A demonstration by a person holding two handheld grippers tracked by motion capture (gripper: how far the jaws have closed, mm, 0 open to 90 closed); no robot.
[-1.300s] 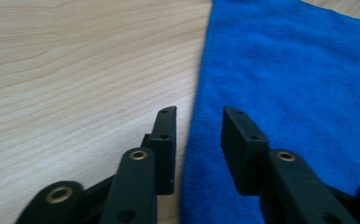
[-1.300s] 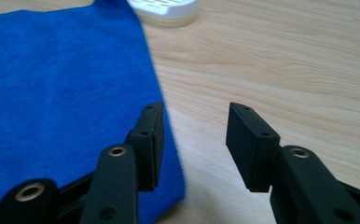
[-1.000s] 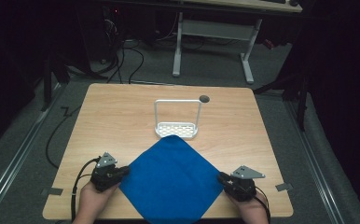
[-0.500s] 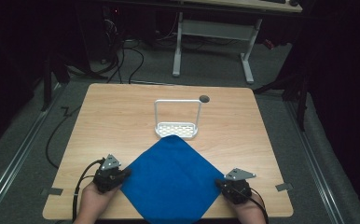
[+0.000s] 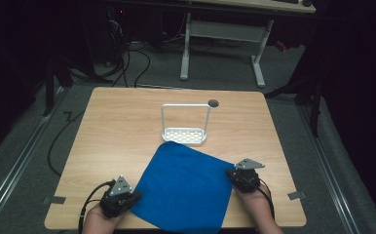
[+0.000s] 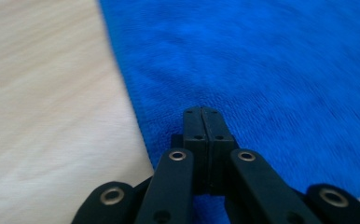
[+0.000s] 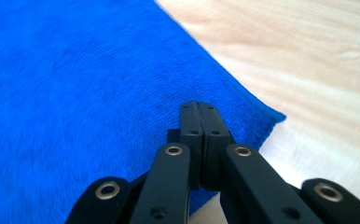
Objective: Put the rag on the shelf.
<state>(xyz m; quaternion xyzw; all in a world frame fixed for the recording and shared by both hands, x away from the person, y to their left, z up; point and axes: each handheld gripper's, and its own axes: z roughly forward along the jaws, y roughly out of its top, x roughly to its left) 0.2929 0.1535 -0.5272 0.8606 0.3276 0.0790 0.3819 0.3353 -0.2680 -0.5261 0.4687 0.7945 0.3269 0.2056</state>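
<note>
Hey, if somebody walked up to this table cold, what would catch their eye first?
The bright blue cloth spread like a diamond on the near half of the wooden table. The left gripper and right gripper sit at its side corners, jaws closed. Behind it stands a small white wire rack.

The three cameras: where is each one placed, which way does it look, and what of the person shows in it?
High view: above the near side, looking forward and down on the wooden table; both hands and grippers show.
Left gripper view: along the left gripper, jaws closed over the blue cloth.
Right gripper view: along the right gripper, jaws closed over the same cloth.
All share the cloth.
</note>
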